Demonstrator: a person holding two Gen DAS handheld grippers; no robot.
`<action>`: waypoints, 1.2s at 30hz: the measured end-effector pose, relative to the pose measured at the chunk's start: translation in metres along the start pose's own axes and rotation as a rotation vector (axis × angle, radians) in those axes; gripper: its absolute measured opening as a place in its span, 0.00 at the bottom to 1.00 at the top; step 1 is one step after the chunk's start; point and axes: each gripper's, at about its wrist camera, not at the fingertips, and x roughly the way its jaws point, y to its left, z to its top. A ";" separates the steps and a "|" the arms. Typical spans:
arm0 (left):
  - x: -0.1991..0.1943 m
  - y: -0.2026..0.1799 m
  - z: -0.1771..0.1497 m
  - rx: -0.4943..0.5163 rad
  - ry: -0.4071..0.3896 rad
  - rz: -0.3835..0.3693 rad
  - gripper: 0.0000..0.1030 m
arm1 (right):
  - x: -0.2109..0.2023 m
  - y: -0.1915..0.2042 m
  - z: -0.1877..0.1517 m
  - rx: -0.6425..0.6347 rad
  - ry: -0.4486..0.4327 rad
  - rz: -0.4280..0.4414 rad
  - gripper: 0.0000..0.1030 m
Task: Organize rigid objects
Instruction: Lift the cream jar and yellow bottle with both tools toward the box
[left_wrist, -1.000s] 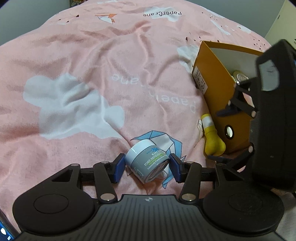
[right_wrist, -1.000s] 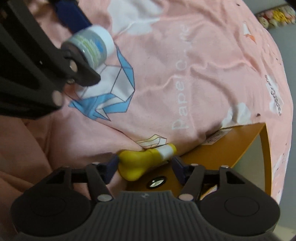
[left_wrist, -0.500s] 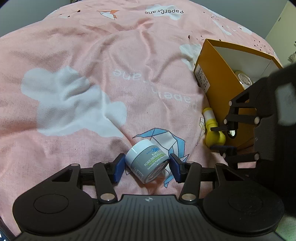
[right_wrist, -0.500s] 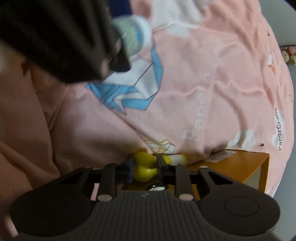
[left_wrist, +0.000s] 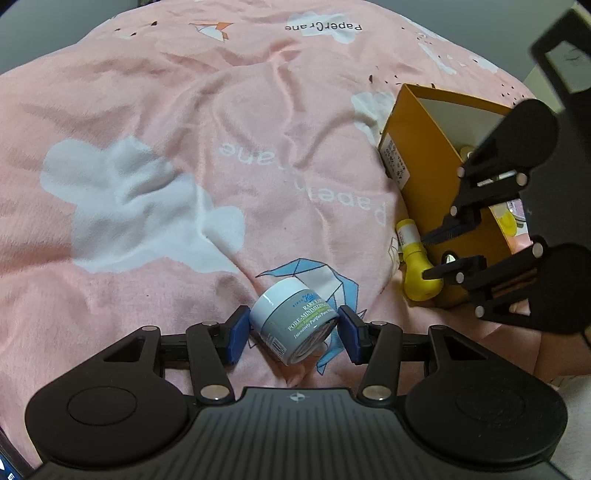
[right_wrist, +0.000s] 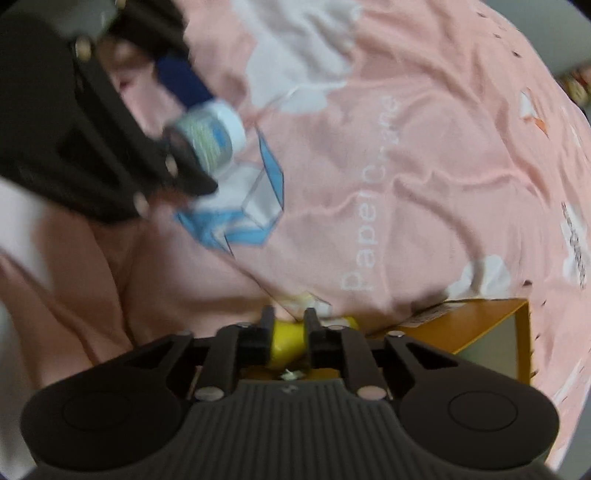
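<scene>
Since a second ago, the right gripper (right_wrist: 287, 334) has closed its jaws from a wide spread onto the bulb end of the small yellow bottle (right_wrist: 286, 342), which it now pinches; before, the bottle lay loose between open fingers; the right wrist view is blurred, as from motion. From the left wrist view, the same bottle (left_wrist: 416, 264) sits just beside the near corner of the orange box (left_wrist: 424, 162), touching its outer wall, with its white-banded neck pointing up along that wall; the right gripper (left_wrist: 428, 254) reaches down over the box's near corner, its black fingertips on either side of the bottle's bulb. Inside the box, some pale and yellow items are partly seen, too hidden to name.

Well to the left of the box, the left gripper (left_wrist: 291, 332) has not moved; its blue-padded jaws stand half spread around a small grey-blue cream jar (left_wrist: 293, 323) with a white lid; the jar is tilted on its side; both pads appear to touch it. Everything rests on a pink bedcover (left_wrist: 147, 110) printed with white clouds and a blue paper crane, which spreads out all around the box.
</scene>
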 end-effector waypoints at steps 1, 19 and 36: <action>0.000 -0.001 0.000 0.002 0.000 -0.003 0.57 | 0.001 0.000 -0.002 -0.054 0.013 0.014 0.19; 0.007 0.000 0.001 -0.019 0.022 -0.008 0.57 | 0.059 0.049 -0.005 -0.625 0.150 -0.018 0.58; 0.004 -0.001 0.002 -0.026 0.000 0.008 0.57 | 0.015 0.045 -0.001 -0.309 -0.113 -0.091 0.49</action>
